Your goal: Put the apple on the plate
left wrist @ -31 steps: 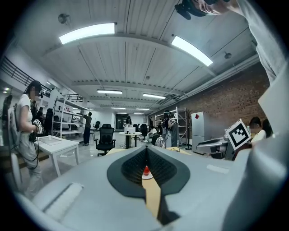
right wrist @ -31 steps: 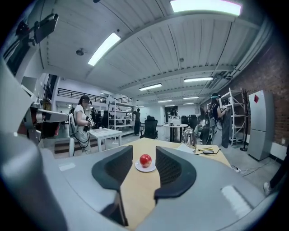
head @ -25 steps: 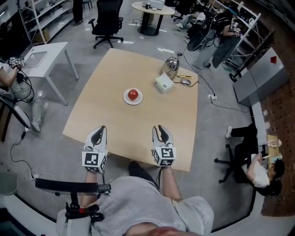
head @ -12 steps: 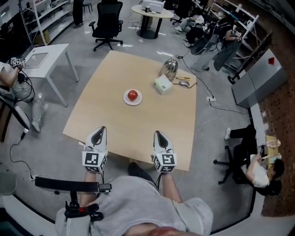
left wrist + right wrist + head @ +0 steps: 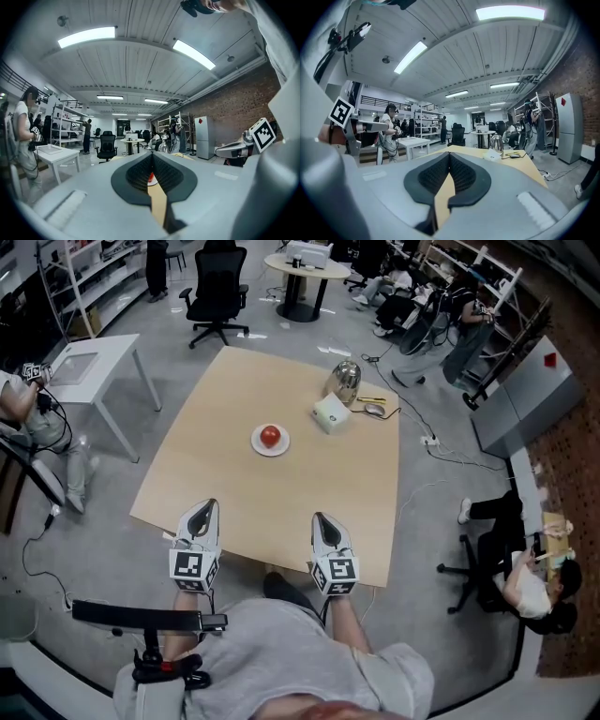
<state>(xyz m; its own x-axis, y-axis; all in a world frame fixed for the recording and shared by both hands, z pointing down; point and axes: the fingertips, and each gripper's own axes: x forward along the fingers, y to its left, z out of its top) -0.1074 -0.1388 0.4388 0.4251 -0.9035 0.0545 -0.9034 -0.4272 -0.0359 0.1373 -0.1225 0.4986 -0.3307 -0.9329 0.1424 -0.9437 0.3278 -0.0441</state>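
A red apple (image 5: pixel 270 435) rests on a small white plate (image 5: pixel 259 443) near the middle of the tan table (image 5: pixel 234 493). Both grippers hover over the table's near edge, well short of the plate. My left gripper (image 5: pixel 201 514) has its jaws shut with nothing between them; in the left gripper view a sliver of the apple (image 5: pixel 150 177) shows just past the closed tips (image 5: pixel 152 157). My right gripper (image 5: pixel 322 521) is shut too and holds nothing, its closed tips (image 5: pixel 449 156) pointing across the table.
A white box (image 5: pixel 331 412), a metal kettle (image 5: pixel 344 381) and a mouse with a cable (image 5: pixel 377 409) sit at the table's far right corner. A white side table (image 5: pixel 92 357), office chairs and people stand around the room.
The right gripper's jaws have closed, and it has drawn back a little toward the near table edge. The left gripper and the apple have not moved.
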